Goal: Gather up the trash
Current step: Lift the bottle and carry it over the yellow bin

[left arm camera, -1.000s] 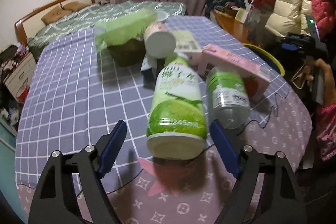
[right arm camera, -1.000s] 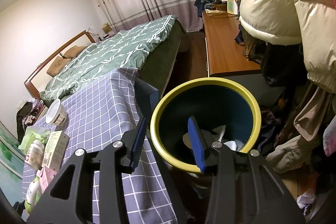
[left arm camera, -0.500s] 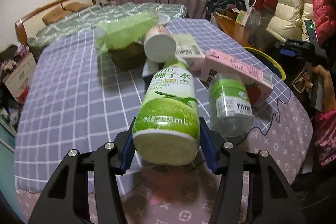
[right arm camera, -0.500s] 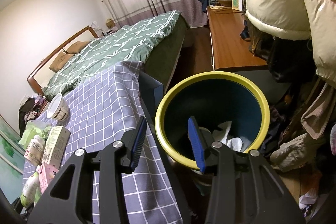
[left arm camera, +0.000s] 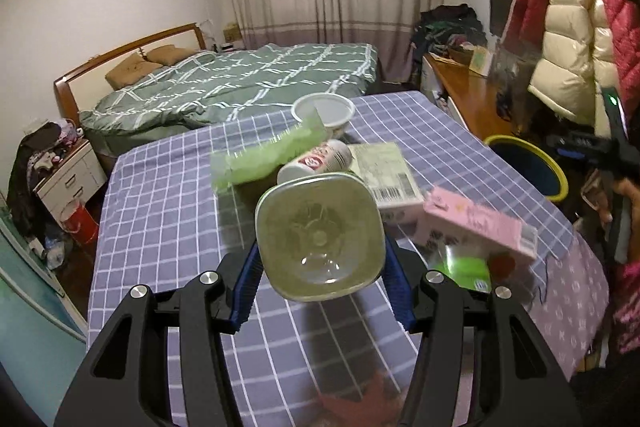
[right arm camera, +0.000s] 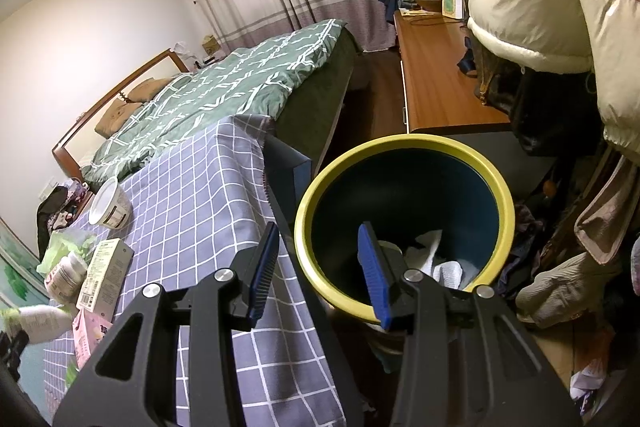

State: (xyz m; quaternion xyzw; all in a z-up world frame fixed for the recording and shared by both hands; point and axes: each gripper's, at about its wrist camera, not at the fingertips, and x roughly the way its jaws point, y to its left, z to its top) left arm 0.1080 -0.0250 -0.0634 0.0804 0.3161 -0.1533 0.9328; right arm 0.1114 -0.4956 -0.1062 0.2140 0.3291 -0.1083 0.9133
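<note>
- Between the blue pads of the left gripper [left arm camera: 320, 281], a green drink bottle [left arm camera: 320, 237] is clamped and lifted off the table, its clear square base turned to the lens; label and cap are hidden behind that base.
- Just right of the left claw, a second green-labelled bottle [left arm camera: 466, 269] lies on the checked tablecloth [left arm camera: 160, 211], blurred and partly covered by a pink carton [left arm camera: 476, 223].
- Ahead of the claw: a paper cup [left arm camera: 316, 163] on its side, a pale barcode box [left arm camera: 386, 173], a green plastic packet [left arm camera: 266, 157], and a white tub [left arm camera: 323, 109] farthest off. Print on all is unreadable.
- Far right of the left claw, the yellow-rimmed bin [left arm camera: 528, 167] stands past the table edge, partly cut off by the person's other hand.
- Right gripper [right arm camera: 320, 267]: jaws parted, holding nothing, right pad over the bin mouth [right arm camera: 404, 163], left pad over the table edge.
- Inside the bin, white crumpled waste [right arm camera: 436, 259] shows; the remainder is hidden by the right finger.
</note>
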